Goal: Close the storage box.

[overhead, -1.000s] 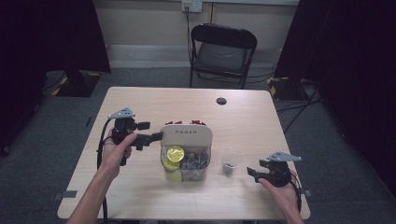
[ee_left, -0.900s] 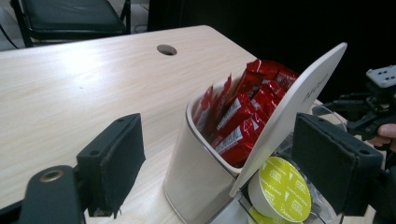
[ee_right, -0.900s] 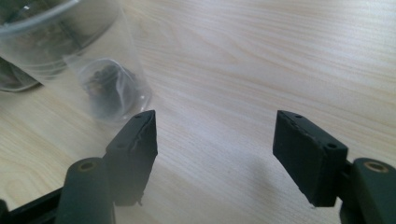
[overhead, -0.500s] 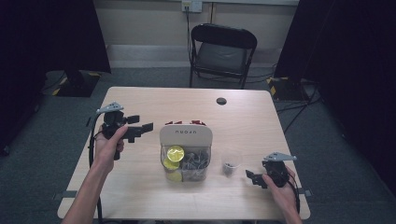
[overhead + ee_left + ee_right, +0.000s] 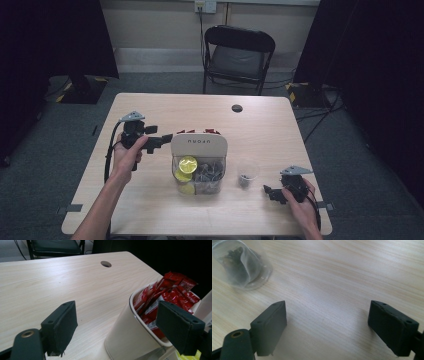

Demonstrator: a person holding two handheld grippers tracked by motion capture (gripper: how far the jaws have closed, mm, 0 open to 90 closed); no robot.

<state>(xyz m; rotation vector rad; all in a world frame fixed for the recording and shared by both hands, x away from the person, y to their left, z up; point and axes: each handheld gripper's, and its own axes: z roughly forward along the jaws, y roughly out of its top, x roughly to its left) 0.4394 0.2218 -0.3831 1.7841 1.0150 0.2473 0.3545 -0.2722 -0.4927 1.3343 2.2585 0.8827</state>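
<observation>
Black-jawed, the left gripper point(image 5: 167, 137) is held above the pale wooden table point(image 5: 150, 107), jaws spread wide and empty, pointing at the left end of the cream-walled organiser bin point(image 5: 199, 146), just beside its rim. That bin's back compartment holds red foil sachets point(image 5: 167, 293) with white lettering too small to read; its cream front panel carries grey letters, blurred, perhaps "NUOAN". Yellow round pods point(image 5: 188, 163) and dark wrapped pieces fill the clear front compartments. Near the table's right front corner the right gripper point(image 5: 267, 192) rests low, jaws apart on nothing, facing the small clear plastic cup point(image 5: 246, 172) holding dark bits.
</observation>
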